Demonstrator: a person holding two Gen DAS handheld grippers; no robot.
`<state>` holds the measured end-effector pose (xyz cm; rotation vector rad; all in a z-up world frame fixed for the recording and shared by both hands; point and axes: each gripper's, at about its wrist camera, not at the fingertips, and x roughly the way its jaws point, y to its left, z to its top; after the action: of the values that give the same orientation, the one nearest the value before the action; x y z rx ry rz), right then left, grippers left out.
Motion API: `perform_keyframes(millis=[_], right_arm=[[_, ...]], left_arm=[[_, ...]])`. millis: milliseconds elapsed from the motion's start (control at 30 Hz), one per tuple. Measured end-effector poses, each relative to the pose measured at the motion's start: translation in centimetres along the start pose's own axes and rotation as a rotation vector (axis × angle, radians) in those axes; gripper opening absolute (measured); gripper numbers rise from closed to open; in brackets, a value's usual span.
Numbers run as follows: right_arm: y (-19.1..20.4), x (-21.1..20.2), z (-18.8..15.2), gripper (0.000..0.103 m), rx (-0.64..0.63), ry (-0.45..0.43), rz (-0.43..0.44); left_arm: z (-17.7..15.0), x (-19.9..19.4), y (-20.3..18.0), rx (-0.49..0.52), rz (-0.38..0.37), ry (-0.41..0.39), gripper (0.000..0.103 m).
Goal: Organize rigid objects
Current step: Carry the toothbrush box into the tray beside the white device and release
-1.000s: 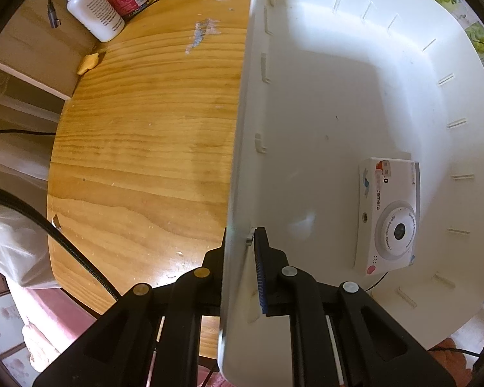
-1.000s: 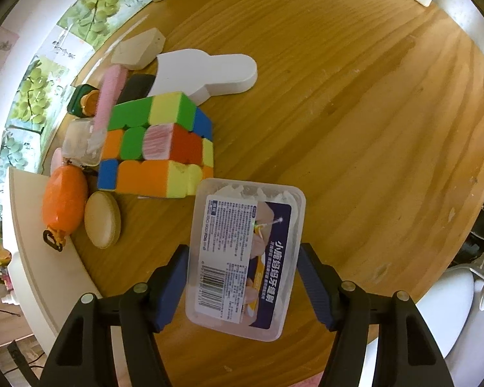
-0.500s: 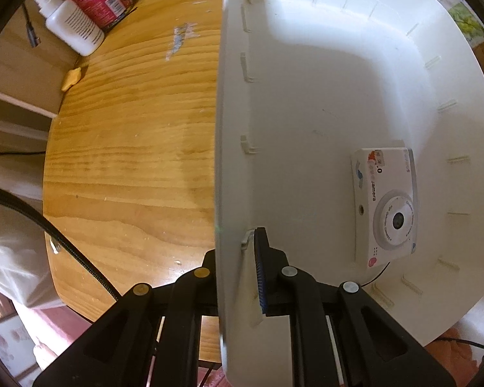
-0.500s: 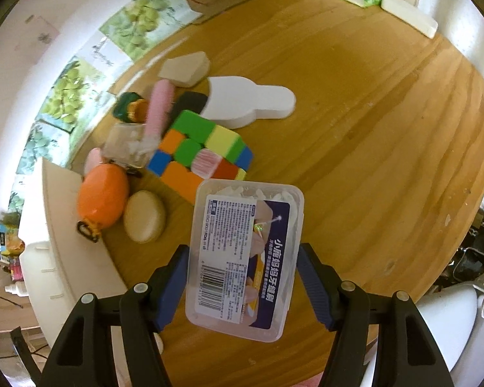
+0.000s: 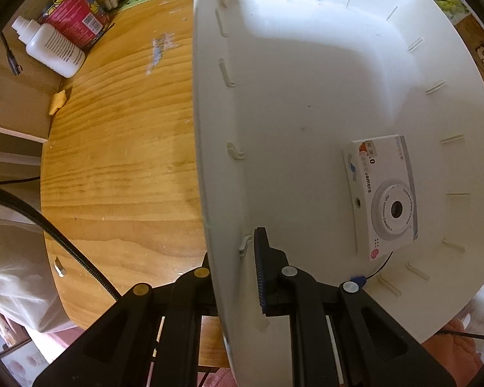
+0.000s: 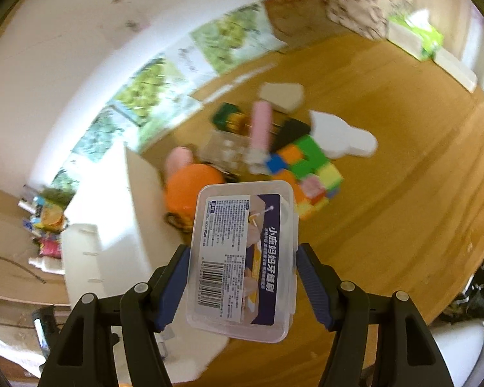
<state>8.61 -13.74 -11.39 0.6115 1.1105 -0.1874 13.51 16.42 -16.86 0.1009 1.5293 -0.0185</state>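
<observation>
We are early in the job. One thing, a toy camera, already lies inside the white bin, and nothing else shows in it. Our left gripper has its fingers pressed together on the bin's wall, one inside and one outside, steadying it on the tabletop.

Our right gripper pinches one clear plastic box by its long sides, lifted clear of the tabletop, with the bin down to the left in that view. We judge it the second item on its way in.

Left on the wood, in a blurred cluster: one colour cube, one orange piece, one pink tube, one white flat shape, one beige block, one green piece, and a few more we cannot make out.
</observation>
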Motion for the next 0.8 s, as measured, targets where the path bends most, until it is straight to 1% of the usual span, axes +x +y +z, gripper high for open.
perform_keyframes(millis=[167, 400, 800], right_arm=[[3.0, -0.8, 0.1, 0.067, -0.079, -0.018, 0.044], [7.0, -0.6, -0.4, 0.067, -0.19, 0.009, 0.094], [13.1, -0.3, -2.6, 0.067, -0.384, 0.054, 0.195]], left_arm=[[-0.3, -0.1, 0.3, 0.009, -0.009, -0.007, 0.014], [-0.9, -0.7, 0.7, 0.007, -0.014, -0.014, 0.014], [-1.2, -0.6, 0.5, 0.008, -0.008, -0.023, 0.014]])
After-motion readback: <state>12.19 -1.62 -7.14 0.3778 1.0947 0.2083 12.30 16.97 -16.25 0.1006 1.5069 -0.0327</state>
